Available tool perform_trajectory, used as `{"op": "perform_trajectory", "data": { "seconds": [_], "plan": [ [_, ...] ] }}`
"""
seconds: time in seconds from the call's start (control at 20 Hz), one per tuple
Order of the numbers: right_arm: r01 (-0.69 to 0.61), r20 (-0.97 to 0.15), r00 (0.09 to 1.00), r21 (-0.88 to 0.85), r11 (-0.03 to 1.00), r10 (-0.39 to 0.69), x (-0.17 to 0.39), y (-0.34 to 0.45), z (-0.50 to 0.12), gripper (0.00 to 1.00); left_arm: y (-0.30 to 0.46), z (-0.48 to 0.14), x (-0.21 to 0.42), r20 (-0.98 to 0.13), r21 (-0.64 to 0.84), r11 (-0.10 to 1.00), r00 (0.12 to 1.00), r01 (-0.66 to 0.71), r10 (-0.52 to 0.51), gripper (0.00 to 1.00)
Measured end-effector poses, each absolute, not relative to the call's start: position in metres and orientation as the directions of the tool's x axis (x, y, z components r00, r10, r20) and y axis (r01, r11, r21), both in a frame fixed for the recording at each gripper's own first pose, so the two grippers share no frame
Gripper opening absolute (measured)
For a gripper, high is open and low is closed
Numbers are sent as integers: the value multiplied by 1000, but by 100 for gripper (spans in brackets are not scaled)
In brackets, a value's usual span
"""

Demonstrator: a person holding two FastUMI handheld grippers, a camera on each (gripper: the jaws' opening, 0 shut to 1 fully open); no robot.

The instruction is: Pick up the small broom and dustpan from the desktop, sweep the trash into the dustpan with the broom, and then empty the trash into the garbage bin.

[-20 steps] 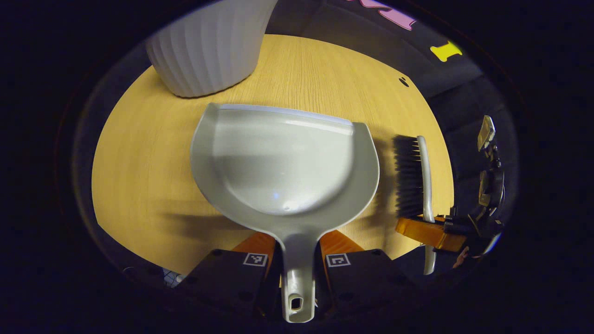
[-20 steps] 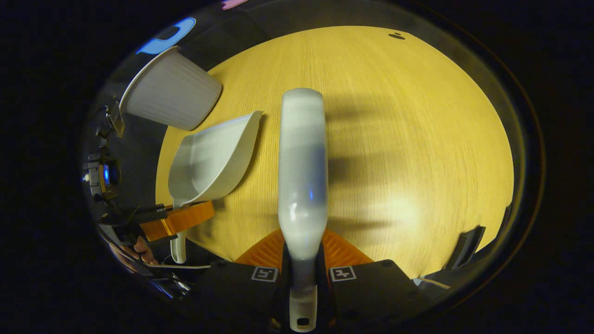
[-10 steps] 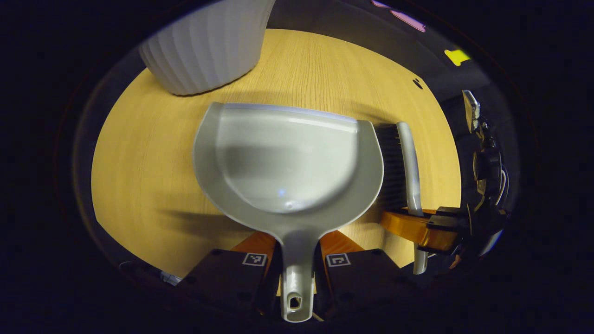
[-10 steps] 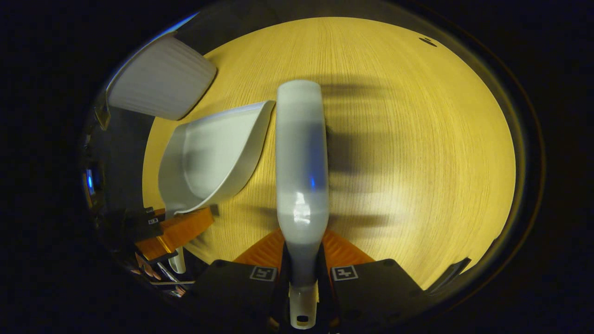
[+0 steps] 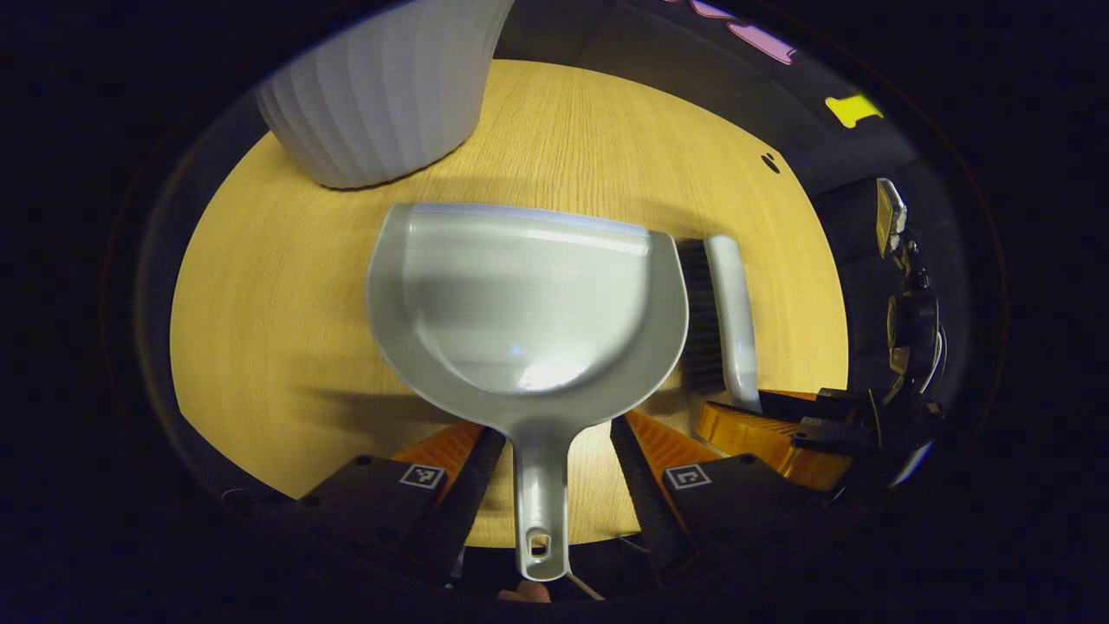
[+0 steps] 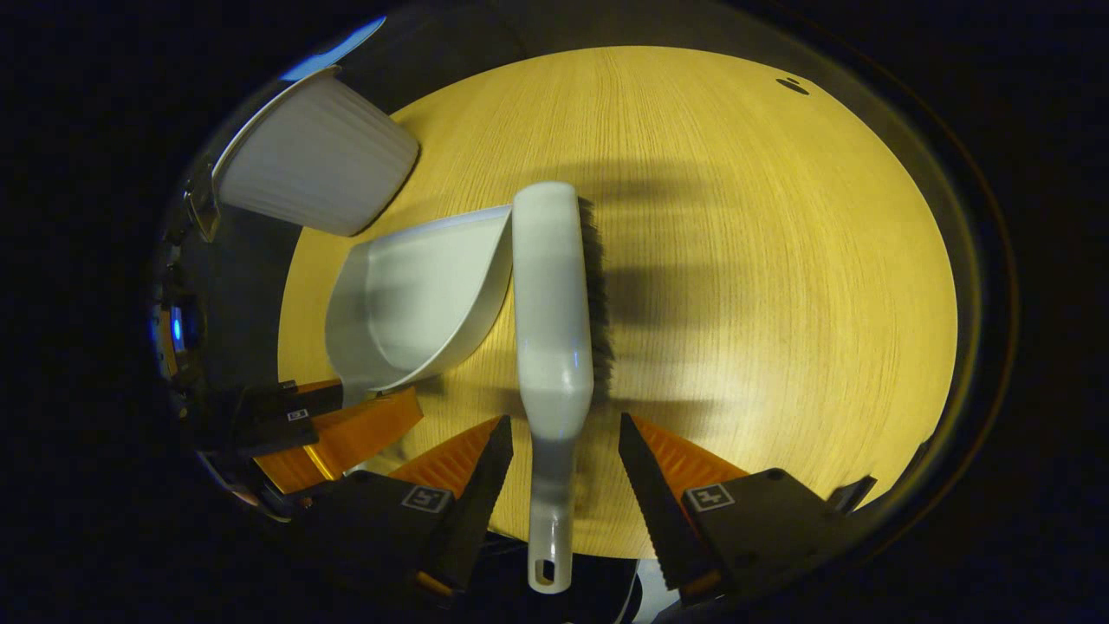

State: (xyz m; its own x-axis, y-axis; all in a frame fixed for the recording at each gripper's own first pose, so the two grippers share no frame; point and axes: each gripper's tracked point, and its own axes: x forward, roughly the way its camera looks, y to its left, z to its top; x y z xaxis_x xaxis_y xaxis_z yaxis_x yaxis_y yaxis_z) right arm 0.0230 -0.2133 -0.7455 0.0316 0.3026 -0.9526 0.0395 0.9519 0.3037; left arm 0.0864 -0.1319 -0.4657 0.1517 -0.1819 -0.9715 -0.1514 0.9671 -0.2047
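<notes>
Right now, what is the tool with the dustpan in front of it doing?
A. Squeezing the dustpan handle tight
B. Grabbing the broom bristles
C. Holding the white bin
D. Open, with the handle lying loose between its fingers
D. In the left gripper view the left tool stands open, its fingers spread apart on either side of the dustpan handle without touching it, and the dustpan rests on the wooden desktop.

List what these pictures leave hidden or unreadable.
- Bin: top cut off by the edge in the left gripper view, side-on in the right gripper view, so its contents are unknown.
- Broom bristles: mostly under its back in the right gripper view.
- Table under the dustpan: covered in the left gripper view.
- Trash: none can be made out.
</notes>
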Motion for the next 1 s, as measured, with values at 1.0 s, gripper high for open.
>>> {"op": "perform_trajectory", "data": {
  "seconds": [1.0],
  "plan": [
    [-109, -606, 735, 339, 934, 306, 87, -205, -422, 98, -149, -163, 95, -540, -133, 988, 831, 74, -135, 78]
  ]
}}
